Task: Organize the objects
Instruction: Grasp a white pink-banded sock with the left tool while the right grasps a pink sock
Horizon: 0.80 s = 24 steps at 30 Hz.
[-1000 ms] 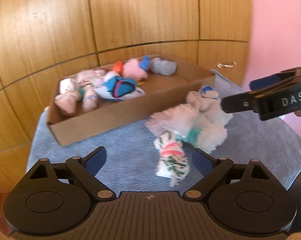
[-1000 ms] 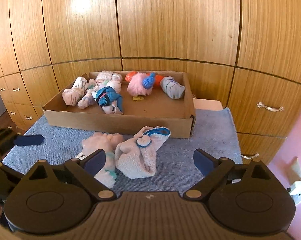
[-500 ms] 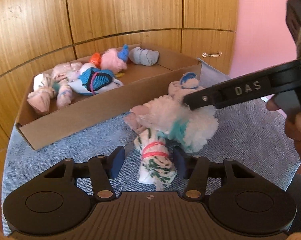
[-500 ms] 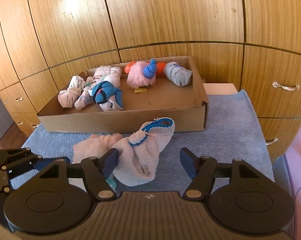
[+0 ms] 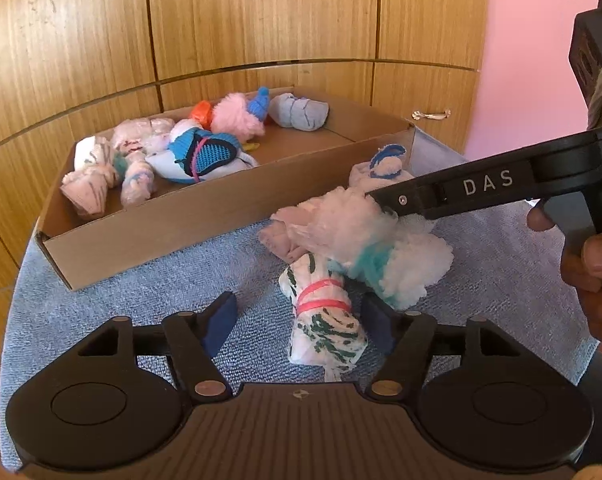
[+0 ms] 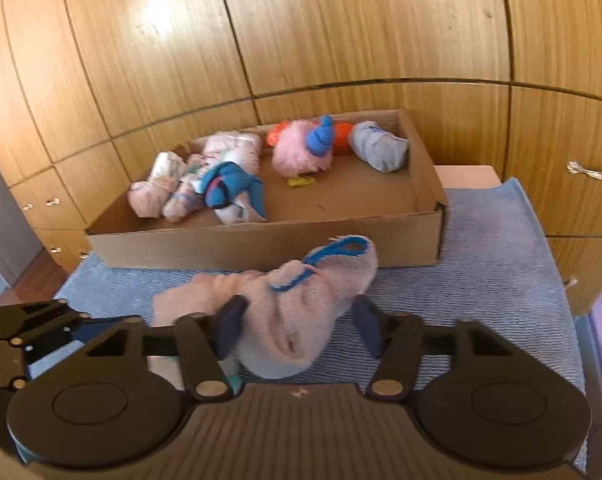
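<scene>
Between right gripper (image 6: 297, 330) fingers, pale blue-trimmed sock (image 6: 301, 312), jaws just closing

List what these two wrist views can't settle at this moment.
- Right claw grip: right wrist view is motion-blurred, so contact of its far finger with the pale pink sock bundle is unclear.
- Sock pile: in the left wrist view the right claw's arm covers the fluffy white sock top.
- Cardboard box: yellow scrap inside, too small to identify.
- Green-striped sock roll: absent from the right wrist view.
</scene>
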Tool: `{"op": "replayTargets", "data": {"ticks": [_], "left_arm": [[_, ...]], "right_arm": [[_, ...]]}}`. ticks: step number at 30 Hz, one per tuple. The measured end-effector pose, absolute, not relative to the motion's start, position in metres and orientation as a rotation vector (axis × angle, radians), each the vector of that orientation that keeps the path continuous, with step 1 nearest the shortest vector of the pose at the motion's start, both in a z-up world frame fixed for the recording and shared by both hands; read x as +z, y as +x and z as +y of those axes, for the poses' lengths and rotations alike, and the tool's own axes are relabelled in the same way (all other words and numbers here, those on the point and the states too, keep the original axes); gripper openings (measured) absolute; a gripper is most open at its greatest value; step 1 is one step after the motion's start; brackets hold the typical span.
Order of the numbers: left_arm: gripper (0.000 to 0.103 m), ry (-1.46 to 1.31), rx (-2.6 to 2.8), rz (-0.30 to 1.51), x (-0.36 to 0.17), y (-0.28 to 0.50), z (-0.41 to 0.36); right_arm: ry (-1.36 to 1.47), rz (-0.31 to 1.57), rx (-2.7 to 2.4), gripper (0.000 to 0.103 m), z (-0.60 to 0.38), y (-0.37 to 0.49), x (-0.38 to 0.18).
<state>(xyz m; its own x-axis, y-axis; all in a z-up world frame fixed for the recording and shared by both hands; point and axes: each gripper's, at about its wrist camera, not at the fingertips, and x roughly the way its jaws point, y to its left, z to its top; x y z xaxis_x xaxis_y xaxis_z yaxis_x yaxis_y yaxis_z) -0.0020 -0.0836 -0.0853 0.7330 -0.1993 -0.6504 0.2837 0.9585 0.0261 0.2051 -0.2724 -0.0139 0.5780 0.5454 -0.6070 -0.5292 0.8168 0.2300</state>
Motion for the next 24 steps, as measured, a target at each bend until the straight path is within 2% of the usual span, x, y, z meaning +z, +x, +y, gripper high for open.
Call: {"op": "replayTargets", "data": {"ticks": [3, 7, 13, 16, 17, 19, 21, 24], "left_arm": [[0.063, 0.128, -0.288, 0.7, -0.083, -0.004, -0.082], [0.058, 0.142, -0.301, 0.698, -0.082, -0.008, -0.079], [0.059, 0.135, -0.289, 0.687, -0.082, -0.016, -0.075], [0.066, 0.129, -0.278, 0.697, -0.082, -0.012, -0.077], [0.067, 0.127, -0.271, 0.699, -0.081, -0.011, -0.077], [0.068, 0.13, -0.265, 0.699, -0.081, -0.009, -0.078], [0.069, 0.133, -0.264, 0.7, -0.081, -0.008, -0.08], [0.068, 0.147, -0.269, 0.697, -0.081, -0.007, -0.084]], "right_arm": [[0.022, 0.696, 0.628, 0.038, -0.282, 0.195, -0.009], [0.04, 0.697, 0.605, 0.038, -0.309, 0.179, -0.007], [-0.007, 0.719, 0.627, 0.039, -0.325, 0.154, -0.016], [-0.021, 0.707, 0.605, 0.047, -0.321, 0.151, -0.017], [-0.033, 0.699, 0.594, 0.054, -0.318, 0.15, -0.017], [-0.049, 0.681, 0.58, 0.059, -0.313, 0.148, -0.015], [-0.063, 0.666, 0.57, 0.069, -0.307, 0.147, -0.016], [-0.112, 0.645, 0.545, 0.073, -0.295, 0.146, -0.02]]}}
